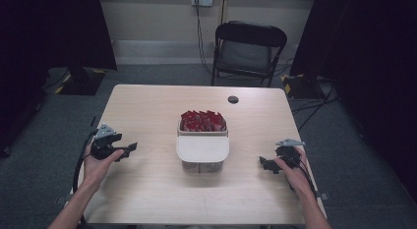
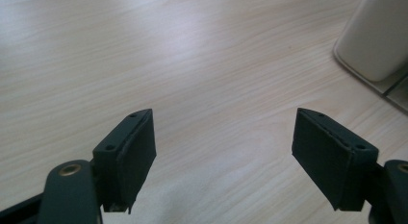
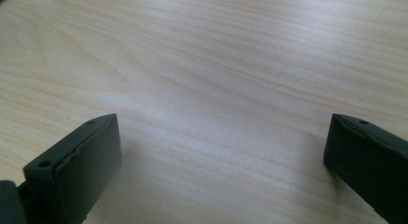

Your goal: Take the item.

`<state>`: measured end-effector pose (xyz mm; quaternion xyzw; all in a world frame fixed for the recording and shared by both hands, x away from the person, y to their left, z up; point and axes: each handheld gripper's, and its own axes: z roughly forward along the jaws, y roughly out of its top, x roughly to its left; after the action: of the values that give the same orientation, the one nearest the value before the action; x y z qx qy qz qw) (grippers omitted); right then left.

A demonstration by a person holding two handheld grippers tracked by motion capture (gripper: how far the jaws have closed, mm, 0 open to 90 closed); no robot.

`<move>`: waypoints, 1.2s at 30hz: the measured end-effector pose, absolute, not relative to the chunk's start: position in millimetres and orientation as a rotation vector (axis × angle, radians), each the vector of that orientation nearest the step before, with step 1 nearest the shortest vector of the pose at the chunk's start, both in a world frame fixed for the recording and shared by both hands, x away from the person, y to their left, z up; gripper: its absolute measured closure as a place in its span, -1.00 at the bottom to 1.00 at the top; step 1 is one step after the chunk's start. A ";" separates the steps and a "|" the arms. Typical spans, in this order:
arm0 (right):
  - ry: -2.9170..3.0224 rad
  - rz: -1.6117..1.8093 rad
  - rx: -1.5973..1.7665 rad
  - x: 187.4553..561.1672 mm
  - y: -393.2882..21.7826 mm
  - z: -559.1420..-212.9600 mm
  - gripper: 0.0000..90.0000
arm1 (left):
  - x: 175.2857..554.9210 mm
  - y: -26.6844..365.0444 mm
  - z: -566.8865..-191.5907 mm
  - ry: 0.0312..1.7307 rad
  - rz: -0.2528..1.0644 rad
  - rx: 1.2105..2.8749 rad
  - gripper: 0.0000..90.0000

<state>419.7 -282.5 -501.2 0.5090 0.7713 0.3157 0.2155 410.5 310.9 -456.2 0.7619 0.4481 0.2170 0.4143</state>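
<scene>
At the centre of the high view I see the clear plastic container (image 1: 202, 140), its pale lid half covering the red sachets (image 1: 202, 120), on the light wooden table (image 1: 147, 199). My left gripper (image 1: 129, 150), at lower left, has its jaws apart, empty. My right gripper (image 1: 263, 163), at lower right, gapes empty too.

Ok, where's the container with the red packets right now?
In the high view the container sits mid-table, between the left gripper and right gripper, touching neither, with the red packets in its far compartment.
</scene>
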 end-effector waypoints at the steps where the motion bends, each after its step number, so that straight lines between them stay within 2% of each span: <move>1: 2.138 0.875 1.411 419.7 -282.5 -501.2 -1.00 | 409.9 310.4 -455.1 1.122 0.540 1.905 -0.48; 7: 2.138 0.876 1.410 419.7 -282.5 -501.2 -1.00 | 405.9 310.5 -449.0 1.123 0.502 1.847 -0.45; 15: 2.138 0.875 1.410 419.7 -282.5 -501.2 -1.00 | 401.6 299.4 -437.2 1.057 0.476 1.848 -0.45; 36: 2.139 0.876 1.410 419.8 -282.6 -501.2 -1.00 | 406.7 241.6 -410.1 0.898 0.413 1.871 -0.49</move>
<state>419.8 -282.6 -501.2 0.5085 0.7715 0.3160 0.2154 406.7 241.6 -410.1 0.7706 0.3698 0.1699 0.4905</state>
